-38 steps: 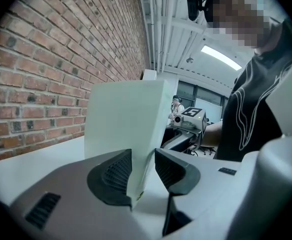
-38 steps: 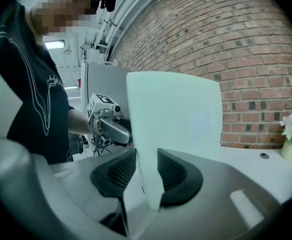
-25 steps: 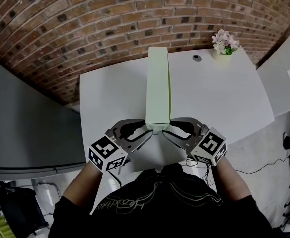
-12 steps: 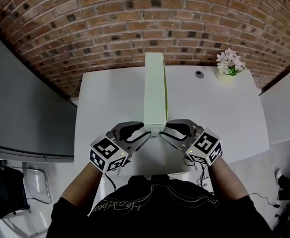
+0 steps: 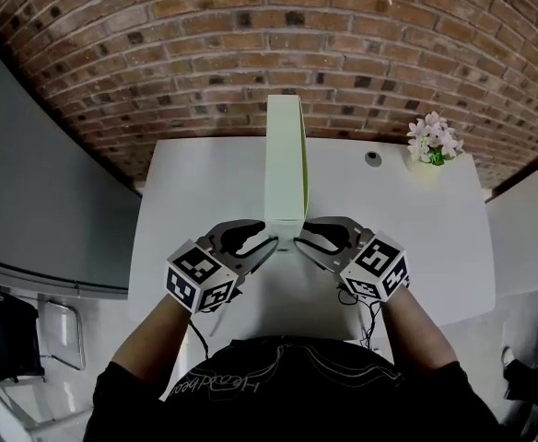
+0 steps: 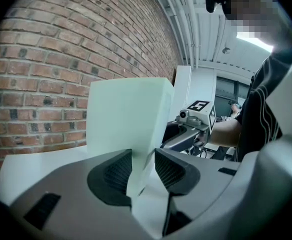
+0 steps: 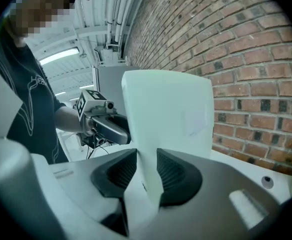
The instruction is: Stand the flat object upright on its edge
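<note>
Late in the task, by the look of it: holding the panel (image 5: 286,164) upright on its long edge on the table (image 5: 195,182), running from near the front edge away toward the wall (image 5: 251,63). Pinching its near end from either side: on the left with the left gripper (image 5: 271,240), clamped narrow, ribbed pads (image 6: 117,171) against the panel; on the right with the right gripper (image 5: 298,240), closing on it, pads likewise touching. Seems plumb from the head view, with no lean to either side. Next, probably: checking for balance, then easing both grips off evenly and drawing straight back without nudging the faces. Worth releasing slowly: tall, thin, resting on a narrow edge, so likely to tip at a slight sideways push. Pale green, matte and smooth, with crisp square corners and a flat, narrow top; looks light and rigid, like foam or board, though hard to say which. Underneath, smooth white tabletop, faintly glossy, with a small round grommet (image 5: 372,157) toward the far right and a pot of pale flowers (image 5: 435,136) near it at the corner. Behind, rough red-brown brick with pale mortar lines. On the grippers, dark ridged rubber for the pads and grey moulded plastic for the bodies.
</note>
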The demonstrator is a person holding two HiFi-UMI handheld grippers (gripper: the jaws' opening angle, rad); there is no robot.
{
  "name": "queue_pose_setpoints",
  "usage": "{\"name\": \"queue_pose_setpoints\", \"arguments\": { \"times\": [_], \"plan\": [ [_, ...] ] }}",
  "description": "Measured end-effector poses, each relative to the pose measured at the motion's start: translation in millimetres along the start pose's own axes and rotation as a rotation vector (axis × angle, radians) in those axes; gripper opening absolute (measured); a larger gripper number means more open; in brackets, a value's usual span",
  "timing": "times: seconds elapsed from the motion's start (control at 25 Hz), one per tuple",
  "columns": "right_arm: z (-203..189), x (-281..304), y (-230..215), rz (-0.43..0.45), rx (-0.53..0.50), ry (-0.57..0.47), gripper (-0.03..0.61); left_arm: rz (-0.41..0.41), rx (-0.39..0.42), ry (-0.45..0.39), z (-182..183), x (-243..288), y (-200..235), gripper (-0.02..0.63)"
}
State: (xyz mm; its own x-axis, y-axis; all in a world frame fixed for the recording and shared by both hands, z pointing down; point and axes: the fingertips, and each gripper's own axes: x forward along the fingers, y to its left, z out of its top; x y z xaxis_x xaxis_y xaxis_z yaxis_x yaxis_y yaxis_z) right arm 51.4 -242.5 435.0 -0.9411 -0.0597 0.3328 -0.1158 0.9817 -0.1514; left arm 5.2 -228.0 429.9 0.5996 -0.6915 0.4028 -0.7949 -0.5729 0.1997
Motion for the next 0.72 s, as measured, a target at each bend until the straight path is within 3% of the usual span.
{"name": "queue_pose_setpoints", "arguments": {
  "times": [0.72],
  "plan": [
    [17.7, 19.0, -70.5, -0.009, 0.062, -0.047, 0.126, 0.052, -0.007, -0.027, 30.3, 41.4, 53.7, 0.146]
  ]
}}
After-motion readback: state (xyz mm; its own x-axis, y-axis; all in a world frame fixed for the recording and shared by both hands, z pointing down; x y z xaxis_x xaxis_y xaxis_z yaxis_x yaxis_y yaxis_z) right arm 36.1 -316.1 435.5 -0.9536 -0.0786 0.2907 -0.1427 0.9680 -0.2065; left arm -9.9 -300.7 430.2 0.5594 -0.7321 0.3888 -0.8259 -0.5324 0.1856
